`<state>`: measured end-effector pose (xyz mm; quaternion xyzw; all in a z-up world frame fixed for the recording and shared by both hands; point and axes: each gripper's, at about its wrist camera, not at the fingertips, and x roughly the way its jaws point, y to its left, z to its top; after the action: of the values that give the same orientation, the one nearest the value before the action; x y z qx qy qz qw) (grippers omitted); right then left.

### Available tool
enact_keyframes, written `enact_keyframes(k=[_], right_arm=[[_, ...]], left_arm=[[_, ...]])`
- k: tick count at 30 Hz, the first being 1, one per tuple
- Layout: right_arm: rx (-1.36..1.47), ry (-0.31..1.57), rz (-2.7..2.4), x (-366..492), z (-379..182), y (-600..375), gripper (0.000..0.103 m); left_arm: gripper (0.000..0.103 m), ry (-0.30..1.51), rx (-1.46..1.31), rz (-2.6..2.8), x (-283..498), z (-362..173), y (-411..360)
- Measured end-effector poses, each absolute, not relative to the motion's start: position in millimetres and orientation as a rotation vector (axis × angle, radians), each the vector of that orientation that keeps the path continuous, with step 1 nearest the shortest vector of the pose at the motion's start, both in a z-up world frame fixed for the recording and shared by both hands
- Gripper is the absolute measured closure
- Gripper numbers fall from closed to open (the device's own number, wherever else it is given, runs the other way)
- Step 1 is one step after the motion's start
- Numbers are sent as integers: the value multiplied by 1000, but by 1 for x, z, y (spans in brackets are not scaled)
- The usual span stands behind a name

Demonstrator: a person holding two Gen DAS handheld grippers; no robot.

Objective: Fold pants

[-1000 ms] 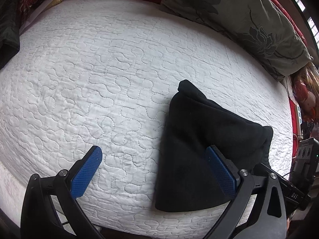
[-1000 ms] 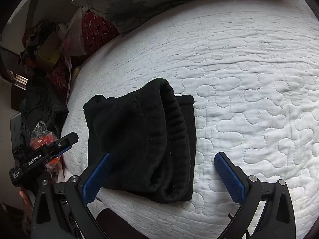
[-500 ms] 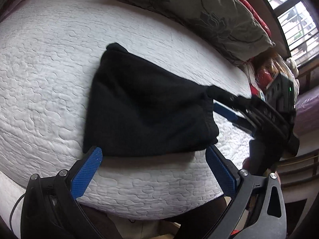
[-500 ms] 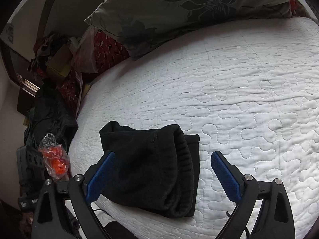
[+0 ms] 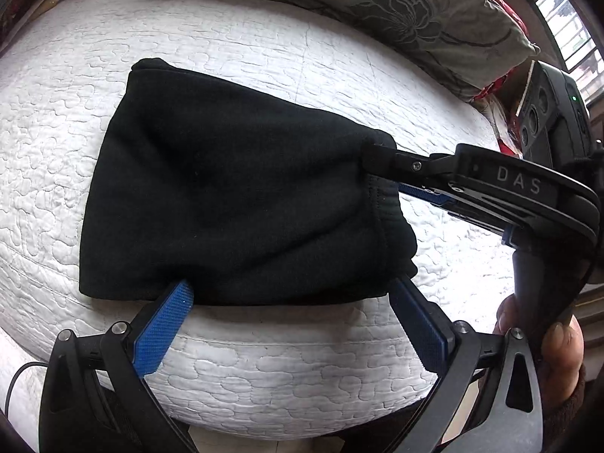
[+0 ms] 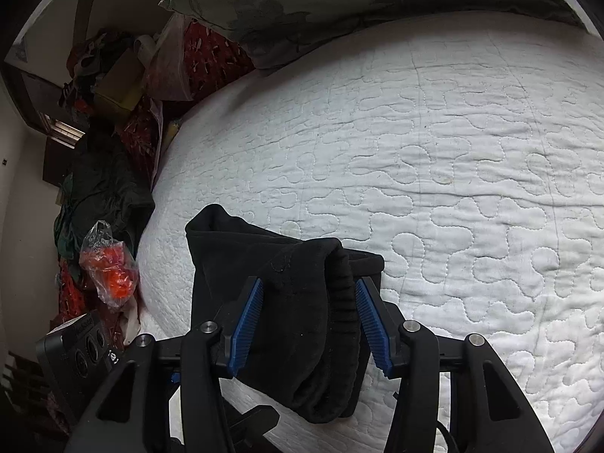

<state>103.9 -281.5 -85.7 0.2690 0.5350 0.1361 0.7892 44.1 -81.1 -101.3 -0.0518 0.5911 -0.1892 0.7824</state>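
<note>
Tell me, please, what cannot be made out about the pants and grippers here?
- Left wrist view: tips of the right gripper, its jaws just closing with the pants between them, sink into black fabric.
- Right wrist view: the pants' near end is hidden behind that gripper's frame.
- Both views: fold layers, black on black.

Folded black pants: near end cut off behind right hand-held gripper. Grey pillow: top cropped. Bedside clutter: too dim to identify.
</note>
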Motion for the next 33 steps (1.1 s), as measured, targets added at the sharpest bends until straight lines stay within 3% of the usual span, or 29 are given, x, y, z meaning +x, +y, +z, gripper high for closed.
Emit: enact_keyframes(k=[1, 5, 27, 30, 33], right_arm=[[556, 1162, 275, 105, -86, -282, 68], [549, 1150, 291, 97, -82, -285, 76], [722, 1177, 410, 95, -94, -286, 68], [745, 1182, 397, 96, -99, -288, 68], [745, 1186, 390, 96, -102, -287, 68]], left_arm=[[0, 1270, -105, -414, 42, -99, -83], [0, 1193, -134, -407, 25, -86, -73], [5, 1102, 89, -430, 41, -106, -91], [14, 1089, 122, -437, 47, -106, -95], [47, 1067, 157, -422, 49, -105, -95]])
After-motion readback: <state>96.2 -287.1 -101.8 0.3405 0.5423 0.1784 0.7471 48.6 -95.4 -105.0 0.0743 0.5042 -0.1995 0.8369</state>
